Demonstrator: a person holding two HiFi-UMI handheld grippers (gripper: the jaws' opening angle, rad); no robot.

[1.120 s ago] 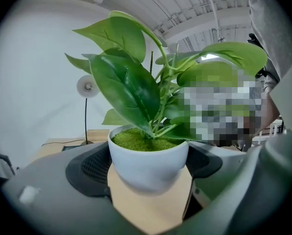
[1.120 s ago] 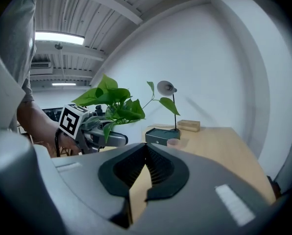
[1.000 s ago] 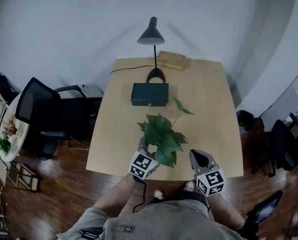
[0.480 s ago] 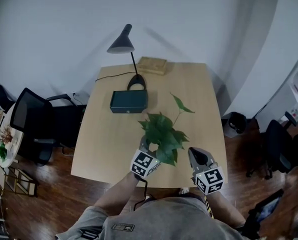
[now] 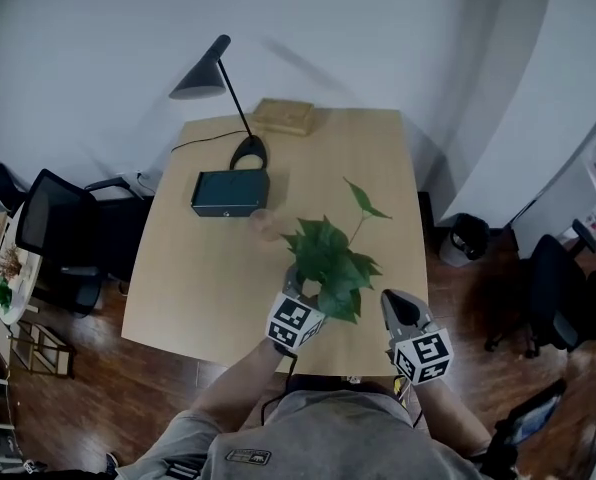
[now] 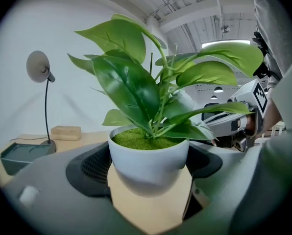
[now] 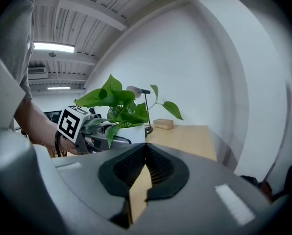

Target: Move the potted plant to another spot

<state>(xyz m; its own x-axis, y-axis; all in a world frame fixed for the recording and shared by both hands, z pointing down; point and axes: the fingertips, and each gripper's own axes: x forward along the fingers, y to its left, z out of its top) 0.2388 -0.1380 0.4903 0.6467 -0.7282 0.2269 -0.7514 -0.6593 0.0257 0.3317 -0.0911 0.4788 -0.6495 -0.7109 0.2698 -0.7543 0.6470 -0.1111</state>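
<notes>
Left gripper view shows the left gripper [image 6: 148, 190] pinching the upright pot [image 6: 148, 158], right of the box [image 5: 229, 192] and nearer the person; right gripper [image 7: 145, 173], jaws together on nothing, hangs further right

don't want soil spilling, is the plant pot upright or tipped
Upright: the pot sits with its rim level, held between the jaws of the left gripper.
</notes>
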